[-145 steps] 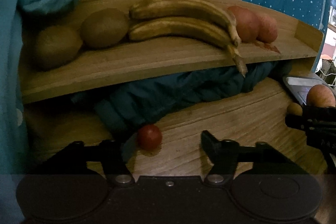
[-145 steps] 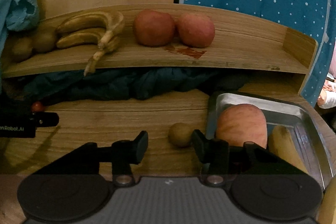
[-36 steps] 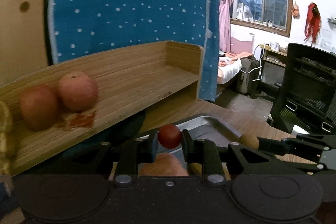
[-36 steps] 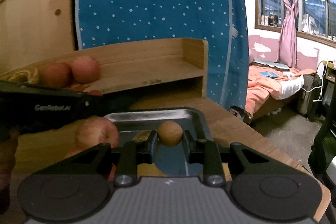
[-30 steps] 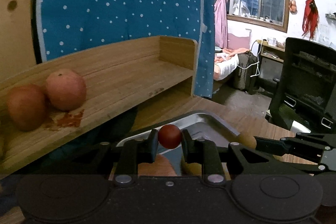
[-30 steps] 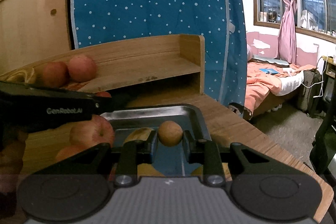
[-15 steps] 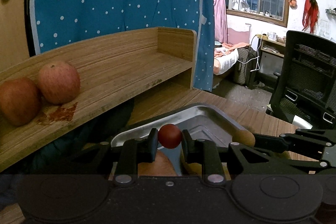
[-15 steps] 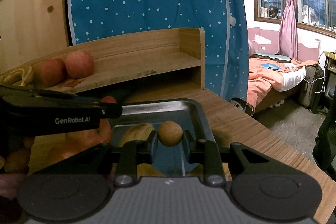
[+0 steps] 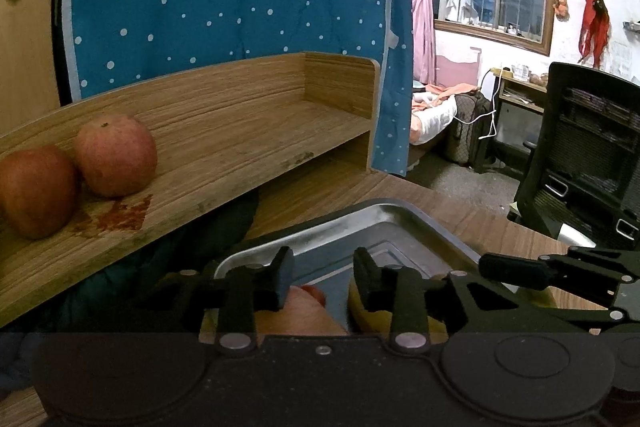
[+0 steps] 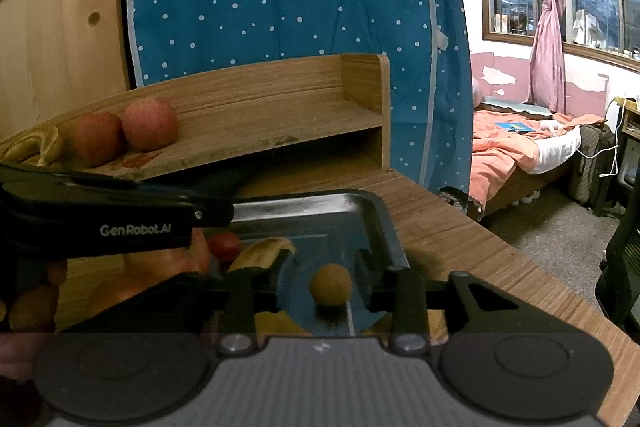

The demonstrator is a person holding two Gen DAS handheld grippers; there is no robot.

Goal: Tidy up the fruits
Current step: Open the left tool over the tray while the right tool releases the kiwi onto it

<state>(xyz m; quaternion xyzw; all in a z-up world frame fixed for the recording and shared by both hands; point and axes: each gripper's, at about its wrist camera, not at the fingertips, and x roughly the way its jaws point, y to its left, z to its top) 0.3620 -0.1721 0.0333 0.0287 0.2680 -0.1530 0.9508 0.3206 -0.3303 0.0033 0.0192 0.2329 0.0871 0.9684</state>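
Observation:
Both grippers hover over a metal tray (image 9: 384, 223) (image 10: 360, 211) on the wooden desk. My left gripper (image 9: 322, 277) is open and empty. The small red fruit (image 10: 224, 246) (image 9: 314, 293) lies in the tray beside an apple (image 9: 304, 315) (image 10: 168, 263). My right gripper (image 10: 322, 277) is open. The small brown round fruit (image 10: 330, 285) sits on the tray floor between its fingers. A banana (image 10: 262, 253) (image 9: 370, 311) also lies in the tray.
A wooden shelf (image 9: 248, 143) (image 10: 260, 123) stands behind the tray with two apples (image 9: 114, 155) (image 10: 150, 125) and bananas (image 10: 36, 145) on it. A dark cloth (image 9: 192, 239) lies under the shelf. An office chair (image 9: 592, 155) stands to the right, beyond the desk edge.
Both grippers have opened. The red fruit has dropped from my left gripper into the tray beside the apple. The brown fruit has dropped from my right gripper onto the tray floor.

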